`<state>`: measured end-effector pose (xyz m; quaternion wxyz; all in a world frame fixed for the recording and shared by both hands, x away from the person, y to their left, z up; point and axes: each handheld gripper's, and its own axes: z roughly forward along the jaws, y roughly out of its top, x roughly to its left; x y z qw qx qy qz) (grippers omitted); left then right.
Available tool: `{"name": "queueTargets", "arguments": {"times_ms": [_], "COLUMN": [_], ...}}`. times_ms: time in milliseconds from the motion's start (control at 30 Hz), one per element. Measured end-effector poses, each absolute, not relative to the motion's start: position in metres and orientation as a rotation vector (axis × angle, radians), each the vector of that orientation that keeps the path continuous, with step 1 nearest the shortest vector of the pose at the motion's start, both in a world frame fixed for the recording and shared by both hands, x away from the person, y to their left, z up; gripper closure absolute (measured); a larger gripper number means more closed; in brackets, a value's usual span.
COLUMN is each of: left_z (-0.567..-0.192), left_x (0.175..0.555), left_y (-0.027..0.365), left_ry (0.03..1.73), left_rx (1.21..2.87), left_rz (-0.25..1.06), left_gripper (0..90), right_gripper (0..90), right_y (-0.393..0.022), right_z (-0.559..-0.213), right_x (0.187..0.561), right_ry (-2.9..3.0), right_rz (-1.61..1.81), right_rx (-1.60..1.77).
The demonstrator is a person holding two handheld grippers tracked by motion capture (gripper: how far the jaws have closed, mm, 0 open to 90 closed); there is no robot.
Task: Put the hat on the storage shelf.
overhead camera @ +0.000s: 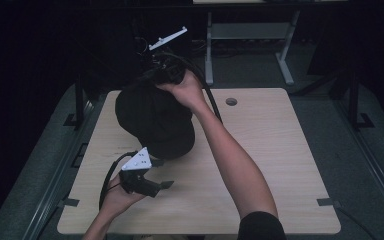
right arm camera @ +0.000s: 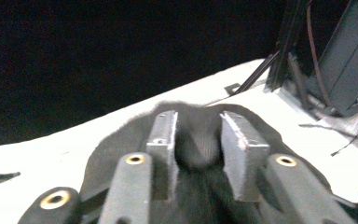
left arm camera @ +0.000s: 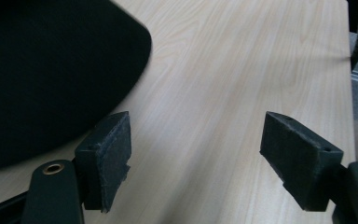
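Toward the far left corner of the surface [overhead camera: 260, 150], a black hat [overhead camera: 155, 122] is seen, lifted at its far side and sagging down toward the wood at its near side. A fold of its dark cloth is pinched between the jaws of the right tool [overhead camera: 172, 70], which are drawn close together on it; in the right gripper view the bunched fabric [right arm camera: 198, 144] is seen squeezed between the two pads, the jaws not fully closed because of the cloth's thickness. The left tool [overhead camera: 152, 182] is held nearer the front left of the surface, just short of the hat's near edge, with its jaws spread wide and nothing between them; in the left gripper view the hat's rounded edge [left arm camera: 51, 79] lies beside one pad [left arm camera: 109, 154] without being gripped.

Several faults could be expected from here. Only a small gather of soft fabric is held, so the cloth could be pulled out of the pinch if the hat is lifted quickly or its weight shifts. Since the hat hangs from one point, it could swing or collapse out of shape, and its near edge could be dragged across the wood. If the open left tool is closed too early, only air or the very rim could be caught. The hat is close to the far left edge, so a release there could let it slide off.
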<state>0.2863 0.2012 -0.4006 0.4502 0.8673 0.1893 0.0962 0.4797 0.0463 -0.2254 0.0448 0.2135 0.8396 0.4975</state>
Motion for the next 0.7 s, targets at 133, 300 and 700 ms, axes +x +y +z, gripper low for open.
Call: {"name": "queueTargets", "arguments": {"times_ms": [133,300,700], "left_z": [-0.400,-0.401,-0.401], "left_x": [0.286,0.286,0.282], "left_y": [0.202,0.201,0.197], "left_ry": [0.465,0.460,0.443], "left_rx": [2.142,2.145,2.144], "left_rz": [0.242,0.241,0.227], "left_gripper": [24.3,24.3,23.9], "right_gripper": [55.0,50.2,38.5], "right_y": [0.048,0.046,0.024], "right_z": [-0.226,-0.228,-0.225], "right_x": [0.478,0.476,0.468], "right_ry": [2.575,2.575,2.565], "right_rz": [1.502,1.503,1.540], "right_rx": [0.644,0.626,0.645]}}
